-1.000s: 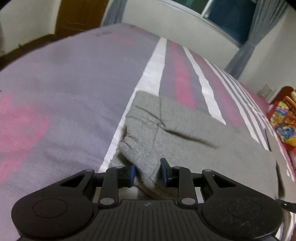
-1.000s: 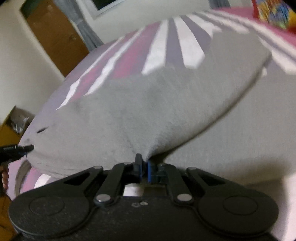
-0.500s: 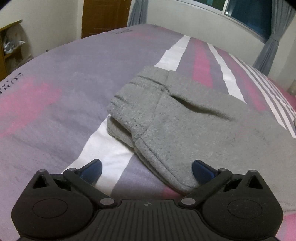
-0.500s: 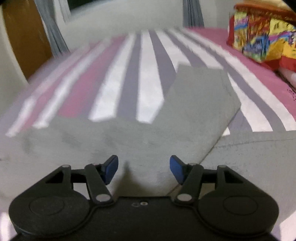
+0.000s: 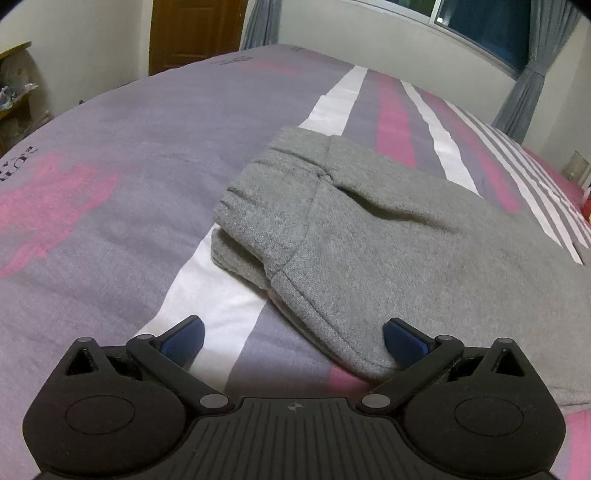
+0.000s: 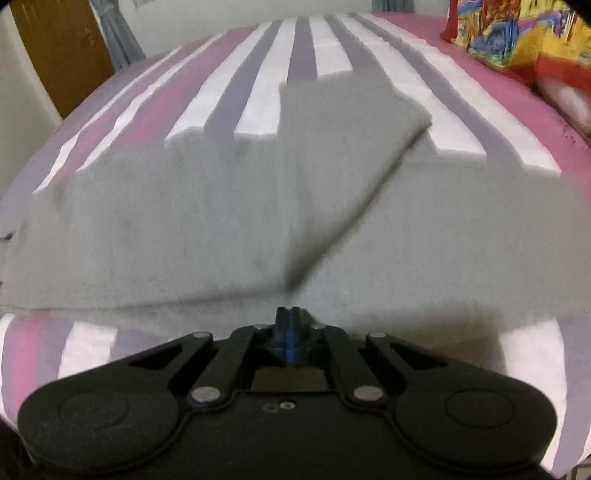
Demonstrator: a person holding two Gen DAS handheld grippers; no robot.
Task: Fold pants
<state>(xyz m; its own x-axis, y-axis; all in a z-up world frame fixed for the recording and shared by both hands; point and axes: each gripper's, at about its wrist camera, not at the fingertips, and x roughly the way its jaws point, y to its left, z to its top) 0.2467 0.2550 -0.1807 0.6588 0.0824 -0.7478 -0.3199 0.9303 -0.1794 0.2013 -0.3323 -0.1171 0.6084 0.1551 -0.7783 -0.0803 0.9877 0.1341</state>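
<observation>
Looking along the left tool [image 5: 293, 338], we see its blue pads spread as wide as they go, with nothing pressed between them. The hemmed corner of the grey pants [image 5: 388, 243] lies in the gap, close to the right-hand pad but not pinched by it, while the left-hand pad hangs over a white stripe of the bed [image 5: 129, 177]. The pants rest flat on the striped bedcover, their ribbed waistband turned toward the far left and one layer of cloth lapped over another there. Beyond the bed we make out a brown door [image 5: 195, 33], a grey curtain [image 5: 532, 70] and a dark window [image 5: 484, 26].

From the right wrist view, the right tool [image 6: 288, 319] has its pads drawn together, having just been closing. They sit at the near edge of the grey pants [image 6: 184, 221], where the cloth bunches slightly at the tips; the picture is too blurred for us to tell whether fabric is actually caught between them. Here the pants spread broadly across the bed [image 6: 325, 51], with one leg folded up and away at an angle over the white, purple and pink stripes. A bright, multicoloured cushion [image 6: 517, 33] sits at the far right corner.
</observation>
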